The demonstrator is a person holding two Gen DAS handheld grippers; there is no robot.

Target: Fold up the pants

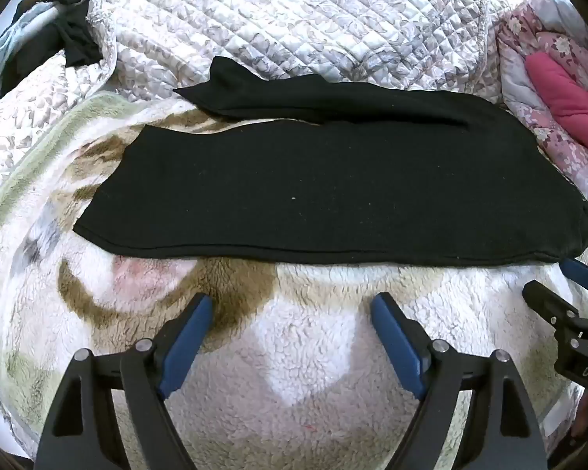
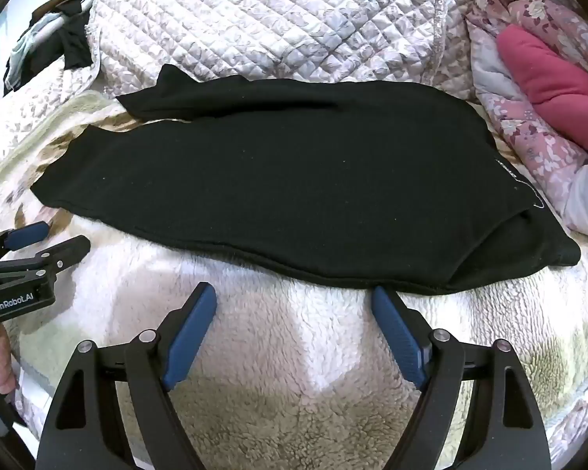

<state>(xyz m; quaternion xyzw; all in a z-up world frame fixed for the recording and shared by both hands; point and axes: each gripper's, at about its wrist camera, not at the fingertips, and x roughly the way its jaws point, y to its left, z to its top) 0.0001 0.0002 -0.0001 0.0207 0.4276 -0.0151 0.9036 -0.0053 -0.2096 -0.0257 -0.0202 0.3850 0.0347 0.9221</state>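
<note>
Bedding, layered: fleece blanket [image 1: 294, 352] with a brown-and-white pattern in the near field; quilted grey-white coverlet [image 1: 294, 11] behind it

Far left: heap of dark and pale blue clothing [image 1: 39, 39] at the bed's edge, well apart from the work

Left gripper [image 1: 292, 313]: jaws apart, nothing between them, pointing down over bare fleece just short of the pants' near edge; seen also at the left margin of the right wrist view, with a hand [image 2: 0, 368] on its grip

Centre: black pants [image 1: 313, 196], lying lengthwise left to right across the blanket. Legs run to the left, one laid mostly over the other, the far leg peeking out behind with its cuff curled up; waist end at the right, small white lettering near it, too small to read

Right gripper [image 2: 294, 305]: jaws apart and empty, right pad at the pants' near hem, not gripping it

Far right: pink floral quilt [image 2: 529, 117] with a plain pink cushion [image 2: 548, 78] on it

Progress, judged: the leg-on-leg fold looks roughly made, though uneven; the crosswise folds, cuffs toward waist, remain
</note>
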